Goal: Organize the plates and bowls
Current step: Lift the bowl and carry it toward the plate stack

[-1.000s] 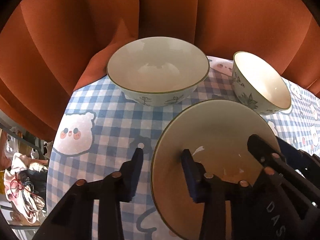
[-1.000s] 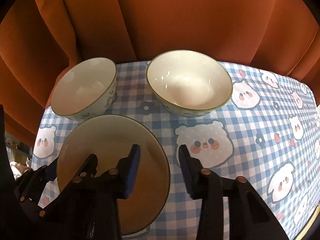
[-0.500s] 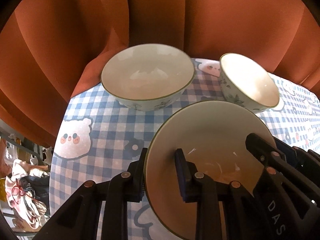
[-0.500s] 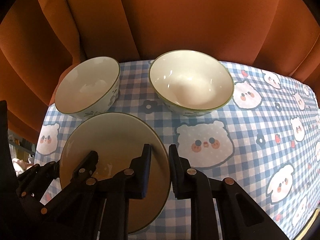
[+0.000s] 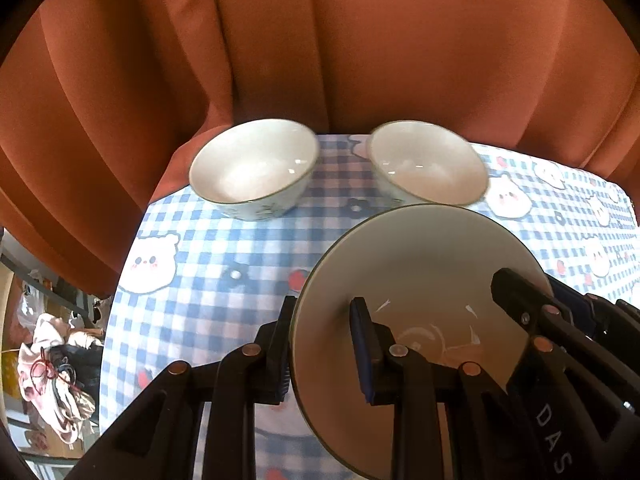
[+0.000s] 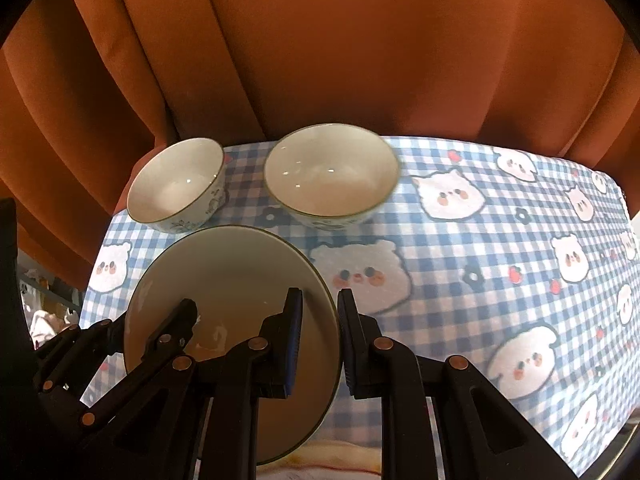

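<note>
Both claws clamped on one plate, held up off the table near its front-left area.

Two bowls sat at the table's far edge against the orange curtain (image 5: 360,60): left bowl (image 5: 254,168) near the far-left corner, right bowl (image 5: 428,164) just beside it, apart, neither touching the plate (image 5: 420,272). Nothing sat between plate and bowls, only checked bear-print cloth (image 6: 500,260). The left view alone showed clutter (image 5: 52,364) beyond the table's left edge; the right view alone showed the table's long bare right side. Left claw (image 5: 322,344) was narrowed onto the plate's left rim, one finger under, one on top. Right claw (image 6: 320,340) pinched the right rim the same way; the plate was tilted, with its far edge higher.
</note>
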